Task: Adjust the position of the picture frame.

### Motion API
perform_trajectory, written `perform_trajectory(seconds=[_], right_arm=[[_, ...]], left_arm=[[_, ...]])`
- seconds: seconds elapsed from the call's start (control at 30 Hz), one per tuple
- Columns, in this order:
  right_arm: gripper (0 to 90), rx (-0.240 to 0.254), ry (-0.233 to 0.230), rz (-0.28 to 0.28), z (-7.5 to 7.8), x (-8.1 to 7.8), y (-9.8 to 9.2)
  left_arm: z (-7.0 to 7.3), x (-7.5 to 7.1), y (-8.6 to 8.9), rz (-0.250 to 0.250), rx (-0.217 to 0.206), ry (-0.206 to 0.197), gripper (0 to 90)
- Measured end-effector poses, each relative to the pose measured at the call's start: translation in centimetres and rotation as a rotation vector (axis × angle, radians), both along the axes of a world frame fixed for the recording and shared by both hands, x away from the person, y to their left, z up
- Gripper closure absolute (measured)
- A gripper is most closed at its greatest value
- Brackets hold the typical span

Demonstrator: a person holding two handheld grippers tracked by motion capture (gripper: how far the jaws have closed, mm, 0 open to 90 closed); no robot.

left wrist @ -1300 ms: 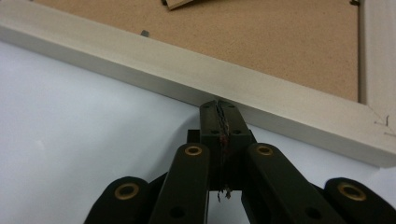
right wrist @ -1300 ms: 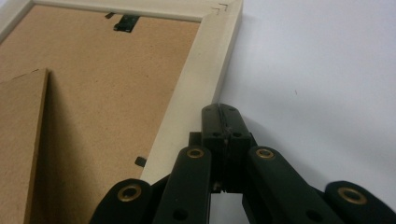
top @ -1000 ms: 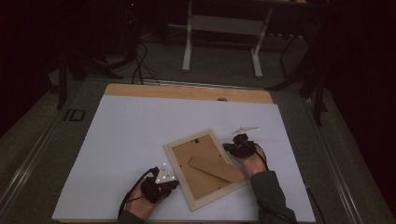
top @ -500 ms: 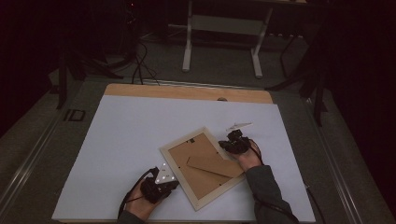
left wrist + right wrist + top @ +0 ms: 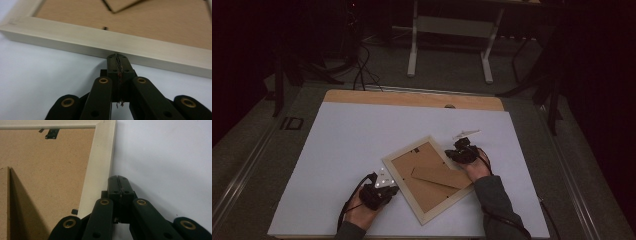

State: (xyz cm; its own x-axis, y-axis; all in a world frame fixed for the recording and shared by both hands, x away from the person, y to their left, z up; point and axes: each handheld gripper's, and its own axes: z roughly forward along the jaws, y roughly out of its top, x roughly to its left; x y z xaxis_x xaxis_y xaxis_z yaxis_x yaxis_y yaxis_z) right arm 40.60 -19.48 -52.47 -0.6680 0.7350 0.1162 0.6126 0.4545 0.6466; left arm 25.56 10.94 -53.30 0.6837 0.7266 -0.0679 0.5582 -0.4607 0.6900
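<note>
While a picture frame [image 5: 428, 179] lies face down, skewed, on the white counter [image 5: 337, 145], left tongs [image 5: 379, 192] at its near-left edge, right tongs [image 5: 462, 152] at its far-right edge, left gripper view, jaws pressed together against the rail, right gripper view, jaws pressed together beside the rail.

Picture frame [image 5: 105, 42]: left gripper view, cut by top, left and right edges; backing board blurred toward top. Folding stand [image 5: 120, 5]: clipped at top edge. Right gripper view: picture frame [image 5: 100, 160] cut by top, left and bottom edges; small black clip [image 5: 52, 133] near top left, detail unclear. High view: small white object [image 5: 466, 133] above right gripper [image 5: 460, 152], too small to identify; person's forearms cut by bottom edge.
</note>
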Motion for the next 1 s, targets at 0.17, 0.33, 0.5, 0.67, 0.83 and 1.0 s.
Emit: perform_trajectory(seconds=[0.17, 0.33, 0.5, 0.67, 0.83, 1.0], right_arm=[[90.0, 0.001, 0.002, -0.018, 0.0, 0.4, 0.2], [90.0, 0.011, 0.008, -0.04, -0.1, 0.6, 0.2], [90.0, 0.018, 0.011, -0.052, -0.1, 0.7, 0.2], [90.0, 0.022, 0.014, -0.078, -0.1, 1.0, 0.1], [90.0, 0.045, 0.022, -0.097, -0.2, 1.3, -0.3], [90.0, 0.055, 0.008, -0.08, -0.1, 1.3, -0.8]], left_arm=[[0.0, 1.4, 0.7, 0.047, -0.015, 0.015, 90.0], [-0.2, 2.1, 1.1, 0.06, -0.05, 0.033, 90.0], [-0.2, 2.6, 1.3, 0.093, -0.051, 0.027, 90.0], [0.2, 4.3, 1.0, 0.123, 0.014, 0.019, 90.0], [0.4, 6.2, 1.0, 0.165, 0.052, 0.012, 90.0], [0.2, 8.0, 1.6, 0.189, 0.01, 0.008, 90.0]])
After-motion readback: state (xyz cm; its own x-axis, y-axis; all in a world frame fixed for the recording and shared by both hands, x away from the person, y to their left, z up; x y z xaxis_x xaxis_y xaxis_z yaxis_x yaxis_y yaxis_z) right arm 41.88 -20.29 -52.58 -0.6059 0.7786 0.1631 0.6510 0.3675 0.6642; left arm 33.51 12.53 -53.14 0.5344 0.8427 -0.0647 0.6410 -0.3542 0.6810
